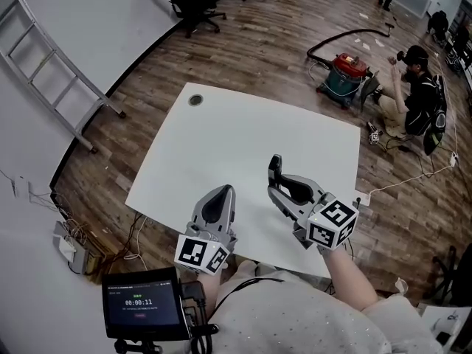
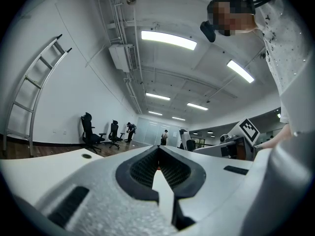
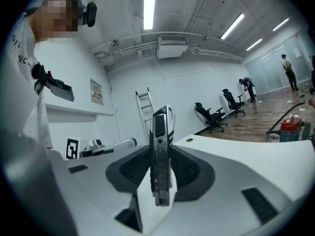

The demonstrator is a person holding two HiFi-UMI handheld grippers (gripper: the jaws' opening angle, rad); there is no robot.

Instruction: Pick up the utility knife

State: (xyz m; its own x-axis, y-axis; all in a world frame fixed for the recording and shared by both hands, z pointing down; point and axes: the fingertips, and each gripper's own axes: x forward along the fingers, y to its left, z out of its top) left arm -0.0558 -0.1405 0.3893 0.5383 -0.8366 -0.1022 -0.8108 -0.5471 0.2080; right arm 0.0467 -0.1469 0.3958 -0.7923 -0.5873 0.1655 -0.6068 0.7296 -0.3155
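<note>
Right gripper (image 3: 160,181) pinches utility knife (image 3: 160,146) upright over table's (image 1: 221,139) near edge; narrow hold may slip. Left gripper (image 2: 158,167) pressed together, empty.

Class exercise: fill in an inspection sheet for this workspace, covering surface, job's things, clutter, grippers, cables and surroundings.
Surface: white table, bare except a grommet hole near its far left corner.
Job's things: utility knife, upright, off the table, in the right gripper.
Clutter: nothing seen.
Grippers: right fingers clamped on the knife; left gripper shut, empty.
Cables: white cable off the table's right edge; black hose on the floor.
Surroundings: ladder, office chairs, red vacuum, crouching person.
</note>
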